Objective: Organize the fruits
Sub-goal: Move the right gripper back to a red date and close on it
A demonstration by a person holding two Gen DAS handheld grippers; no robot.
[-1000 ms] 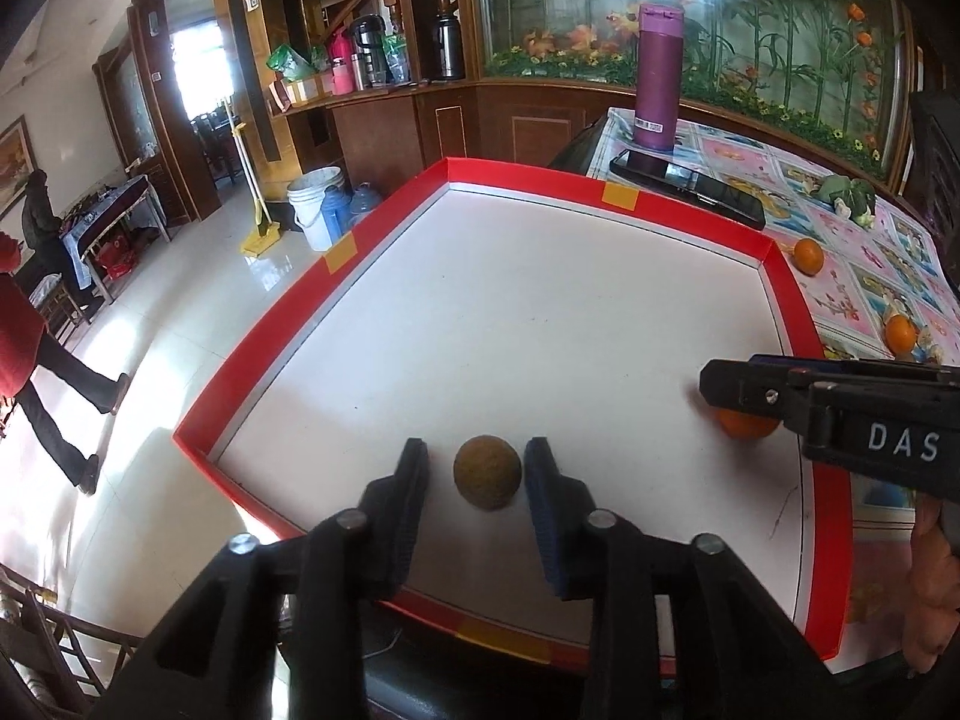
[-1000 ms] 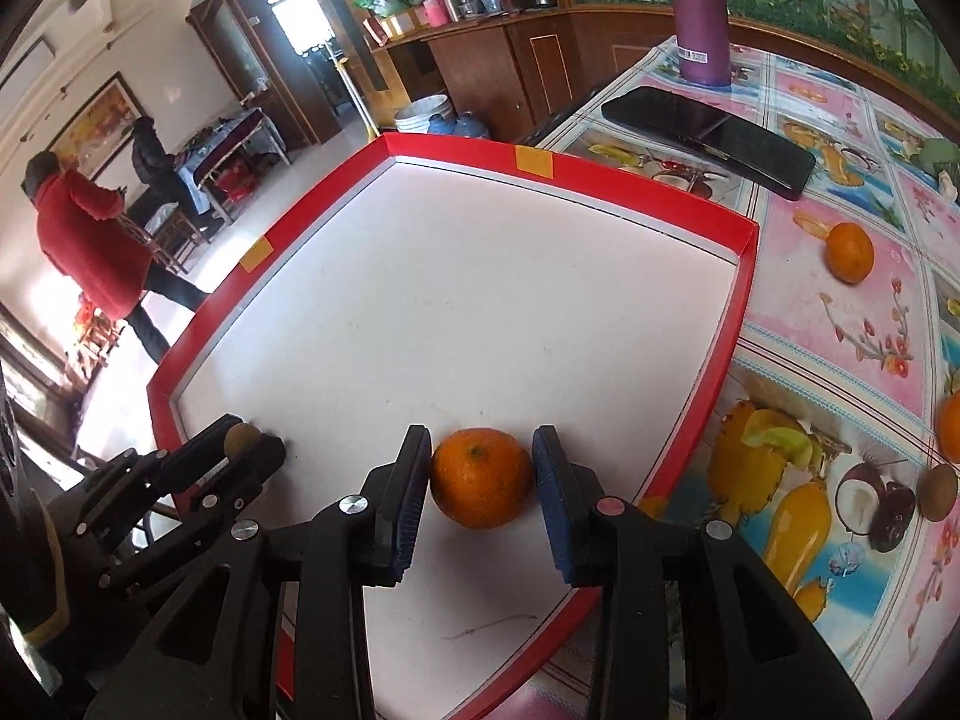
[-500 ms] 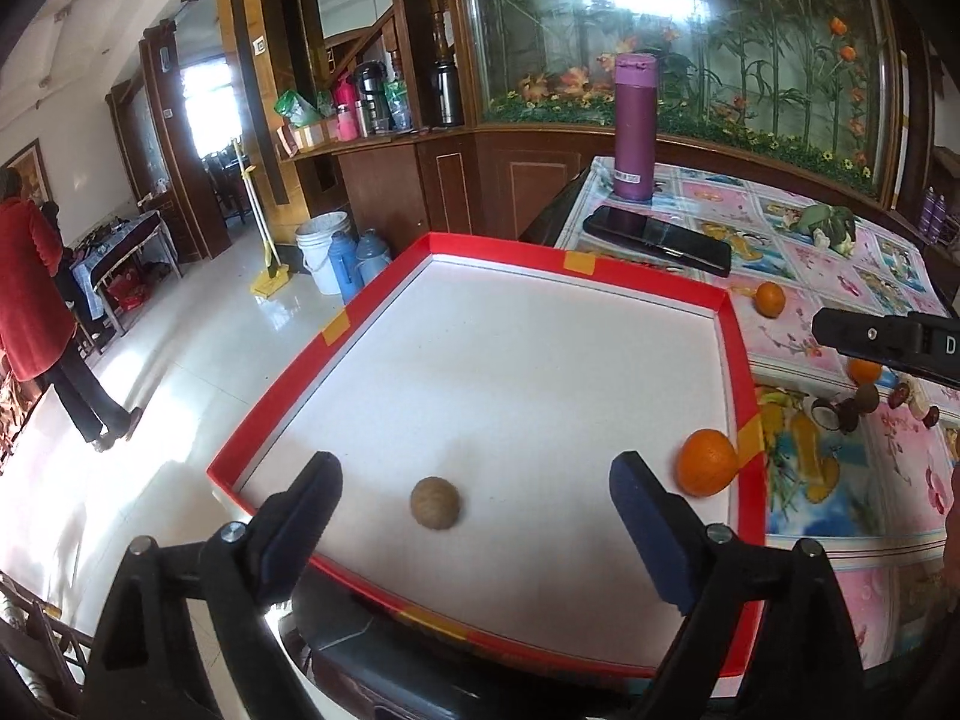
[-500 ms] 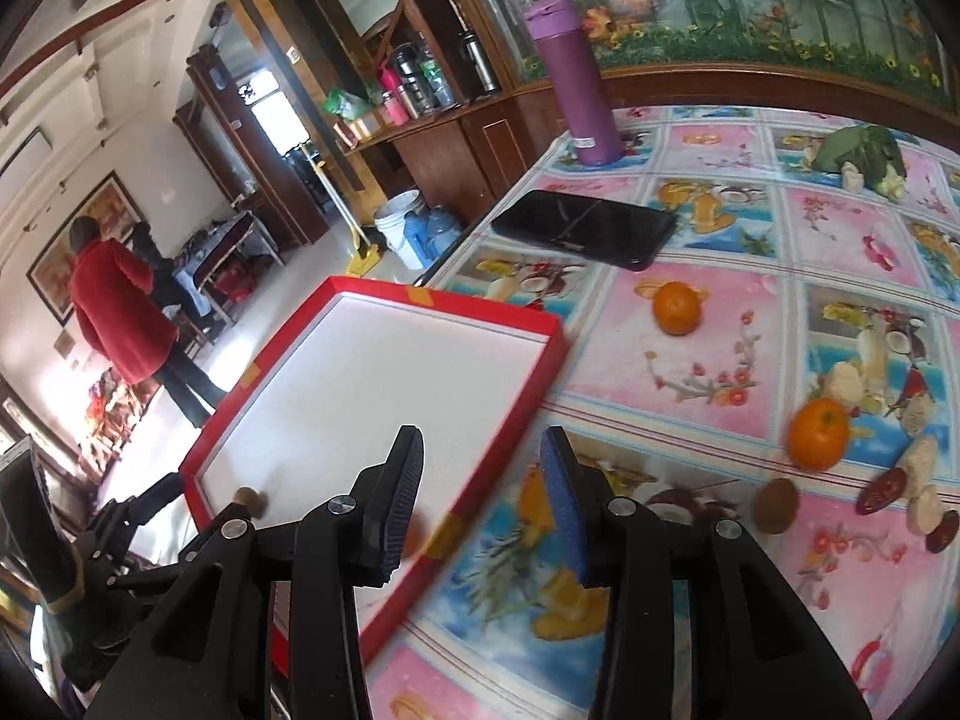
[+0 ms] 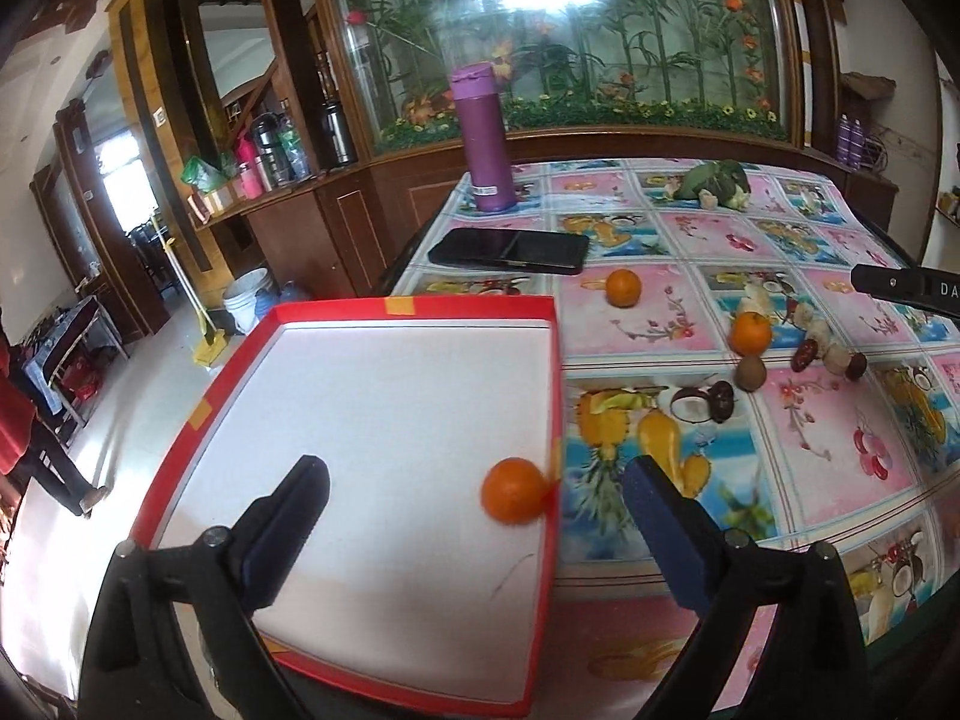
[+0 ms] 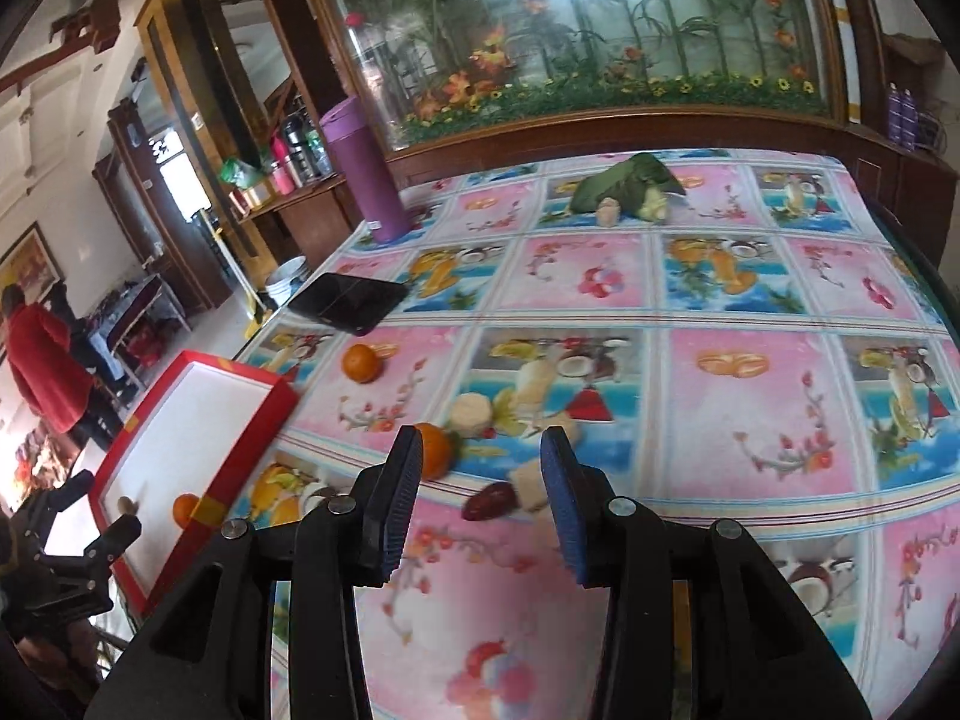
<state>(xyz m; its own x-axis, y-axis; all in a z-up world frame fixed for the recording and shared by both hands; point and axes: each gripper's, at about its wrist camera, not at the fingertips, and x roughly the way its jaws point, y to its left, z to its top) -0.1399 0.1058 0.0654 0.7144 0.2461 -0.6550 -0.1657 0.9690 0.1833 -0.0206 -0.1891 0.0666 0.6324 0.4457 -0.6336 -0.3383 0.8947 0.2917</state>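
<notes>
The red-rimmed white tray (image 5: 414, 305) lies at the table's left end. One orange (image 5: 513, 491) rests in it against the right rim. My left gripper (image 5: 474, 480) hangs over the tray's near part with its jaws still opening; the orange shows between the fingers, untouched. A small brown fruit (image 6: 126, 504) lies in the tray beside the left gripper (image 6: 90, 534); the left wrist view hides it. My right gripper (image 6: 480, 468) is open and empty over the tablecloth, above a dark date (image 6: 489, 501) and a pale chunk (image 6: 531, 489). Another orange (image 6: 435, 450) sits behind its left finger.
Loose on the flowered tablecloth are an orange (image 5: 623, 287), a second orange (image 5: 750, 333), a brown kiwi (image 5: 751, 372) and dates (image 5: 804, 355). A black phone (image 5: 510, 249), a purple flask (image 5: 485, 138) and green leaves (image 5: 717, 180) stand further back. A person in red (image 6: 45, 360) stands at left.
My left gripper let go of the brown fruit, opened wide and swung right. My right gripper left the orange in the tray and moved right over the tablecloth.
</notes>
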